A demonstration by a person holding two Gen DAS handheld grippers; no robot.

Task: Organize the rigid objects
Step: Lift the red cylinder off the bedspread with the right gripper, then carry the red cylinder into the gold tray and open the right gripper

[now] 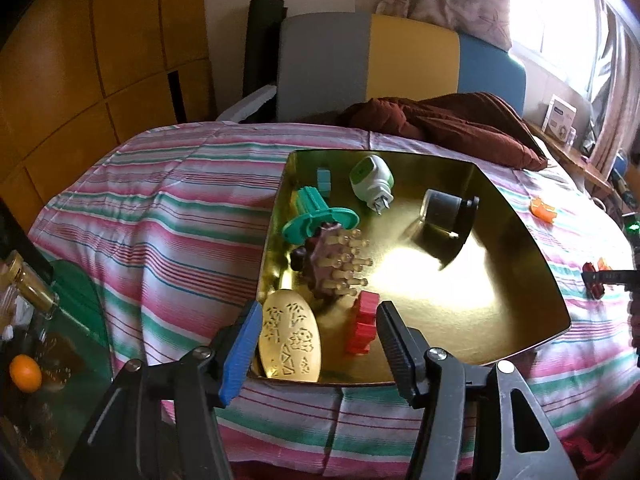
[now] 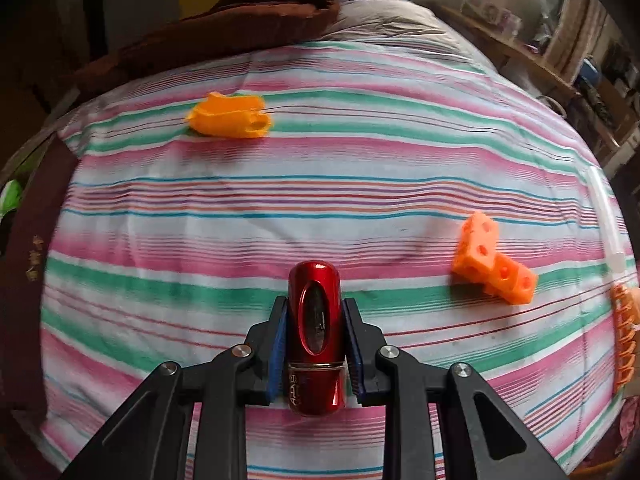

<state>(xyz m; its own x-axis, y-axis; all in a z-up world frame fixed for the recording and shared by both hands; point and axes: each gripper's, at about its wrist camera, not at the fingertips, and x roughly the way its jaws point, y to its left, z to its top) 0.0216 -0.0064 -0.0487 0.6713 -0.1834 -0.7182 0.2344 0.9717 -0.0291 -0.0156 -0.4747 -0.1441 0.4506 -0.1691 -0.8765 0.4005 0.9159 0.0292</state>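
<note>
Left hand-held gripper (image 1: 316, 340): nearest the lens, jaws apart, nothing between the pads; hangs over the near edge of the gold tray (image 1: 520, 216).
Near-left tray corner: gold oval comb (image 1: 289, 342) with cut-out figures, lying against the rim.
Beside it: red block piece (image 1: 363, 326), free of the jaws, resting on the tray floor.
Tray middle-left: brown massage brush (image 1: 332, 262) with wooden pegs, touching the green flanged part (image 1: 318, 214).
Tray back: small blue block (image 1: 324, 180), white-and-green plug adapter (image 1: 370, 182), dark cylinder on a stand (image 1: 450, 210).
Support: tray sits on a striped bed sheet (image 1: 180, 208), not a worktop.
Right hand-held gripper (image 2: 315, 336): clamped on a red metallic tube (image 2: 316, 336), tube pointing away along the fingers, above the sheet.
Loose, far left of right view: orange moulded piece (image 2: 228, 116), on the sheet.
Loose, right: orange holed block cluster (image 2: 494, 262), near the tube but apart.
Far right edge: orange claw clip (image 2: 625, 336), partly cut off.
Step (judged): red tube picked up, not yet in the tray; left side looks finished with a drop-off.
Next move needs: carry tube over the tray rim, lower to a bare patch on the right half, release low so it can't roll.
</note>
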